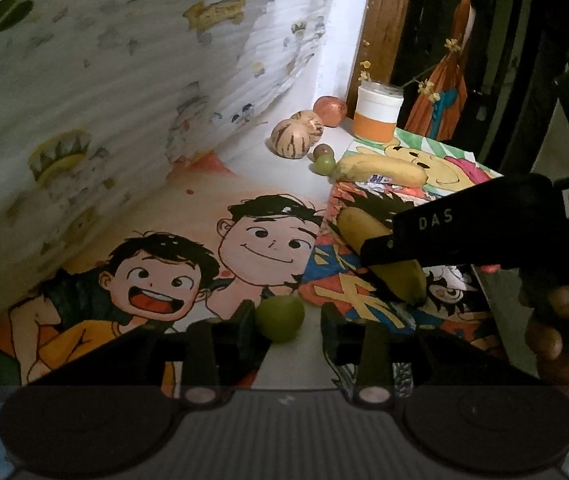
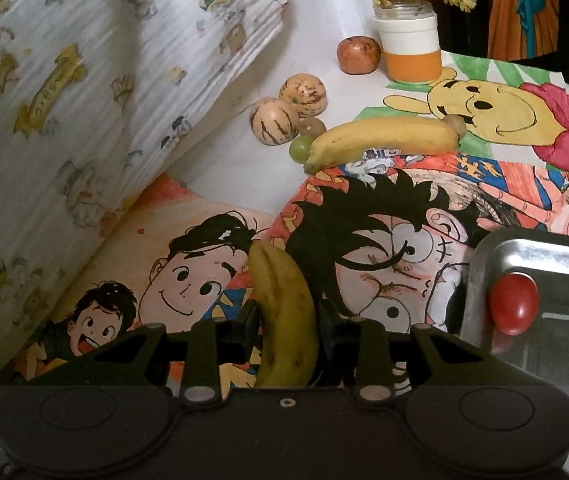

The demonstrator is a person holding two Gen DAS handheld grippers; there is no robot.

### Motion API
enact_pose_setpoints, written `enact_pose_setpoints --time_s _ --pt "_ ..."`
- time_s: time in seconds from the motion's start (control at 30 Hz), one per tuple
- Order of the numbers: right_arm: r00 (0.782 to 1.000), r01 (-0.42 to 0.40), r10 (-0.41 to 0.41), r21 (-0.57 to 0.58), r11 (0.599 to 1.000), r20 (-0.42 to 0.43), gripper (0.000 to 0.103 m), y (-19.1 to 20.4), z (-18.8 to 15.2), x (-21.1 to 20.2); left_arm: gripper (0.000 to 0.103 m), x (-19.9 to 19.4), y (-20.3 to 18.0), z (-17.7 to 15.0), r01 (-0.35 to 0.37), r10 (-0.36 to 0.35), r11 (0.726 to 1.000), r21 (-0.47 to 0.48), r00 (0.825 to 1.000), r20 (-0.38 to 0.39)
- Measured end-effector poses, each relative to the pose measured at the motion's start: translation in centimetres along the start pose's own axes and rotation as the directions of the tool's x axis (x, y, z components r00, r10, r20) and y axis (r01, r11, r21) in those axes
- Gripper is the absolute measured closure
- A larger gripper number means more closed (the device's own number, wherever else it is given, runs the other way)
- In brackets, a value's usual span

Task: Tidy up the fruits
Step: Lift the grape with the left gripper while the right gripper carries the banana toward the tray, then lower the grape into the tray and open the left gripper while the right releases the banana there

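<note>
Right fingers point(image 2: 326, 320) pinch one of two bananas point(image 2: 284, 320); left fingers point(image 1: 248, 320) parted beside one green fruit point(image 1: 280, 317).

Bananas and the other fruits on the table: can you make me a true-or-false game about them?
1. The right claw is shut on a banana. True.
2. There are three bananas. False: there are only two. The second banana lies free next to the bear drawing.
3. The left claw is squeezing the green fruit. False: the claw is open. The fruit sits between its fingers with a gap on one side.
4. Two striped round fruits sit side by side. True.
5. The jar is blue. False: it is white on top and orange below.
</note>
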State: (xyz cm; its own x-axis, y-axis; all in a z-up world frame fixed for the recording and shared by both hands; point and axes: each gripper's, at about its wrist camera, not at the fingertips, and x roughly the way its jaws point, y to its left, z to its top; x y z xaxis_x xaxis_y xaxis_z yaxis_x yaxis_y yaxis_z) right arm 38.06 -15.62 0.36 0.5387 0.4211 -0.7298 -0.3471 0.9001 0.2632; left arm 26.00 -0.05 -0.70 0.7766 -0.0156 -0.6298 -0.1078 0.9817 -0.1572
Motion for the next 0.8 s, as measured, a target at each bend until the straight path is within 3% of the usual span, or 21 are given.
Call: enact_pose_setpoints --time_s 0.03,0.23,0.5,0.8 --pt "1.000 -0.001 0.001 0.002 1.000 0.002 0.070 0.0 -0.1 -0.1 0.073 0.0 -0.1 0.0 -0.012 0.012 1.000 0.005 1.000 -0.001" --pt "0.998 -0.051 0.046 0.099 0.994 0.047 0.071 -1.2 -0.7 -1.5 0.074 0.0 0.1 0.3 -0.007 0.006 1.000 -0.023 1.000 -0.016" --pt "0.988 -0.102 0.073 0.215 0.971 0.137 0.071 -3.8 -1.7 -6.8 0.074 -1.2 -1.9 1.6 0.043 -0.043 0.999 -0.004 0.999 0.009" --pt "0.964 0.003 -0.083 0.305 0.952 0.251 0.071 -9.1 -3.4 -14.8 0.074 -1.7 -7.9 3.0 0.171 -0.174 0.982 0.079 0.984 0.032"
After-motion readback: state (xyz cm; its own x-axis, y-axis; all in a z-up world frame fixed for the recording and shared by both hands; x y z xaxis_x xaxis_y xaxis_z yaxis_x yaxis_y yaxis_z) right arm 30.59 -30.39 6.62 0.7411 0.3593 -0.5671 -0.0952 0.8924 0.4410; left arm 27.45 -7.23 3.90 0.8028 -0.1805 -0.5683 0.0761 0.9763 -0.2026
